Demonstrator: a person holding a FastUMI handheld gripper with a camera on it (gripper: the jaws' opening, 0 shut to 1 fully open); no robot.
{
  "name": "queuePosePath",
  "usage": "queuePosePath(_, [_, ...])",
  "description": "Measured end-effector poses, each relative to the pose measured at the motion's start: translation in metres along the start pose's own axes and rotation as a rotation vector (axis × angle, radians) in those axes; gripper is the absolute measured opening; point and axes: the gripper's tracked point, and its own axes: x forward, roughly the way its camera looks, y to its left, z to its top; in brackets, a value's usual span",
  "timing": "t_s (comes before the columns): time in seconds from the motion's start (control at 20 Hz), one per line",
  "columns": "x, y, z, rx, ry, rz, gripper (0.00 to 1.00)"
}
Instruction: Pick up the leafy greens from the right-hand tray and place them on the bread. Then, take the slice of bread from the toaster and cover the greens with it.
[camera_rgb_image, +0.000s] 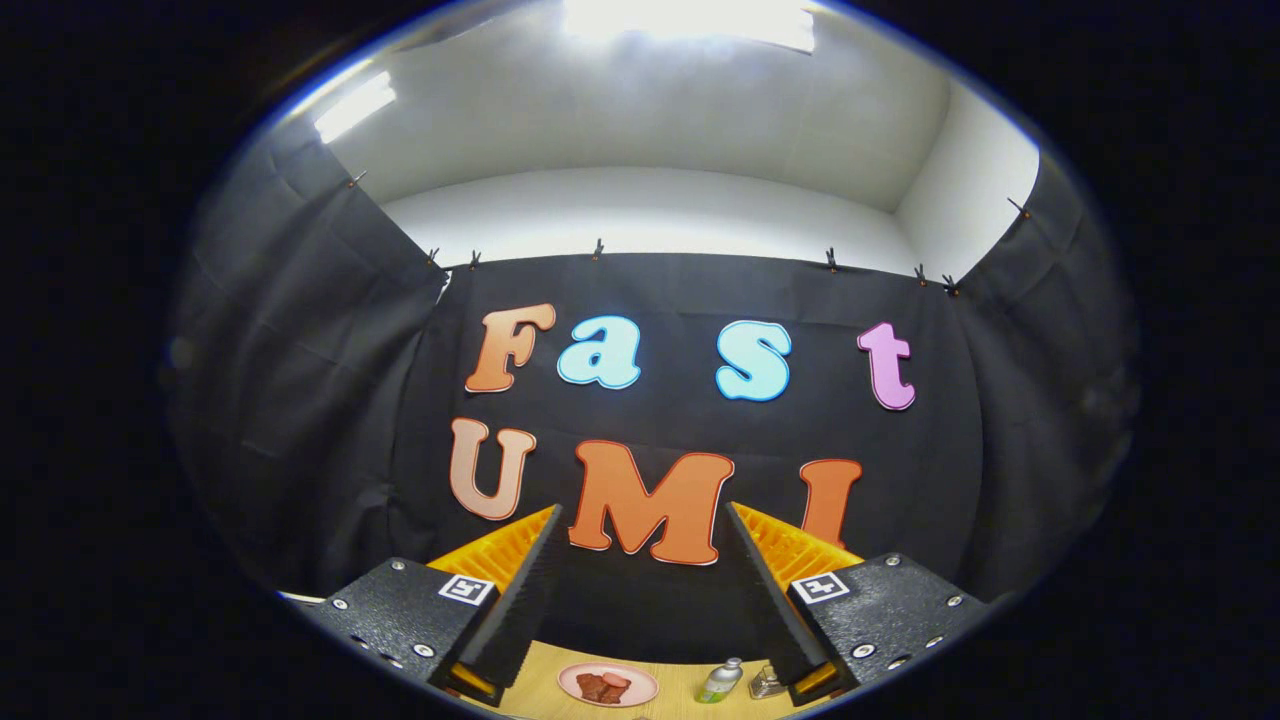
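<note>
Gripper (643, 510) fingers spread, empty, round pink plate (572, 682) between them.

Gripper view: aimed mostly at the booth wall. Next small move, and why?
Probably tilt the gripper down toward the table. Its fingers are spread with nothing between them and aim at the wall; low between them lie a pink plate of reddish food and a small bottle. Greens, bread and toaster need finding first.

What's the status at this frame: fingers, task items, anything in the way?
Fingers open, spread wide, holding nothing, aimed at the booth wall. Far below between them: plate with reddish food, small bottle beside it on the wooden table. Greens, bread and toaster unconfirmed. Nothing obstructing.
</note>
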Motion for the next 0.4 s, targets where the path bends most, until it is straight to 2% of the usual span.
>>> queuePosePath(0.4, [-0.015, 0.015, -0.011, -0.009, 0.061, -0.062, 0.93])
